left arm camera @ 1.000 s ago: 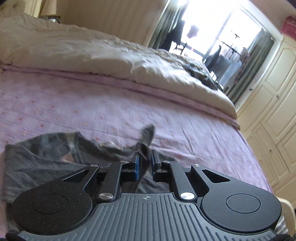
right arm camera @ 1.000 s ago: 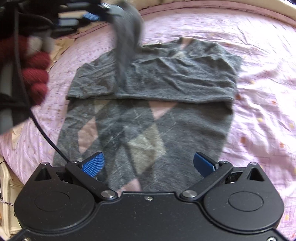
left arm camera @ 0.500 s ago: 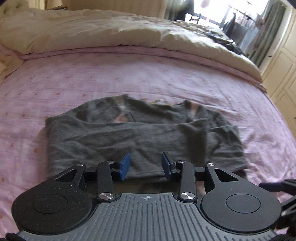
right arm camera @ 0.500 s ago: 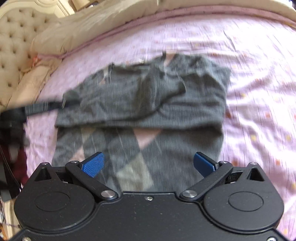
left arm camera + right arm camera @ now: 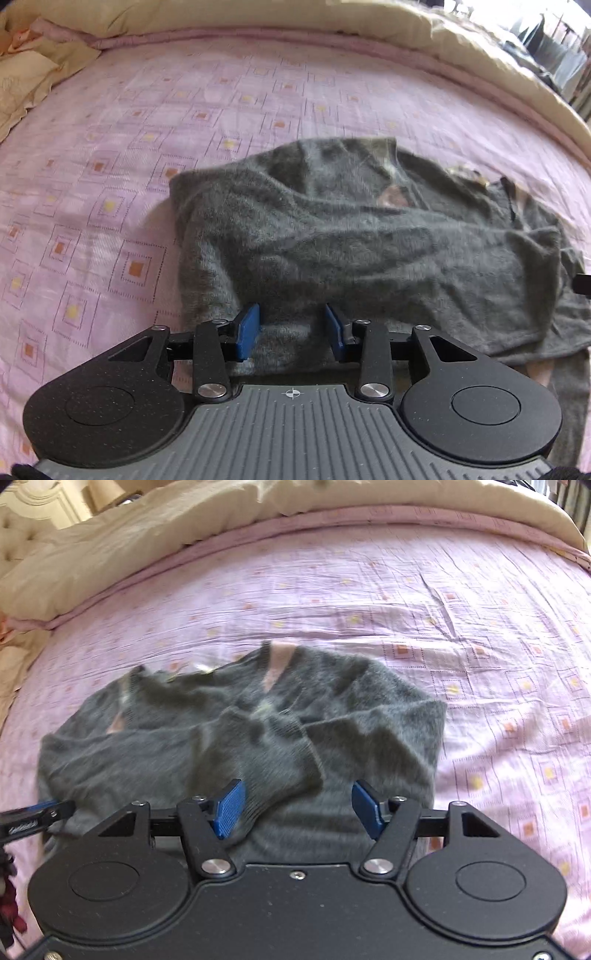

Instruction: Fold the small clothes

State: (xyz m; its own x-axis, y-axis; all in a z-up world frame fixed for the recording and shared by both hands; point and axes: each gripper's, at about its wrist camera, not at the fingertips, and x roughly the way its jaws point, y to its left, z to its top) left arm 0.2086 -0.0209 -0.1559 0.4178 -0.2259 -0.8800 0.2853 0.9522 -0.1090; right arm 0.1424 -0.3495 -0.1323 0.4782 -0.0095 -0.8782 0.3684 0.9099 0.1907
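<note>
A small grey knitted sweater (image 5: 369, 251) with pink argyle patches lies on the pink bedsheet, both sleeves folded across its chest. In the right wrist view the sweater (image 5: 258, 731) fills the middle, a sleeve cuff lying near the left blue pad. My left gripper (image 5: 291, 328) hovers open over the sweater's near edge, nothing between its pads. My right gripper (image 5: 299, 808) is open over the lower half of the sweater, also empty. The tip of the left gripper (image 5: 33, 818) shows at the left edge of the right wrist view.
The pink patterned bedsheet (image 5: 110, 184) spreads around the sweater. A cream duvet (image 5: 129, 542) is bunched along the far side of the bed. A cream pillow edge (image 5: 22, 81) lies at the far left. A tufted headboard (image 5: 14, 524) sits beyond it.
The left gripper let go of the sleeve it held up, which now lies across the chest, and it opened and dropped low. The right gripper moved closer and narrowed slightly, still open.
</note>
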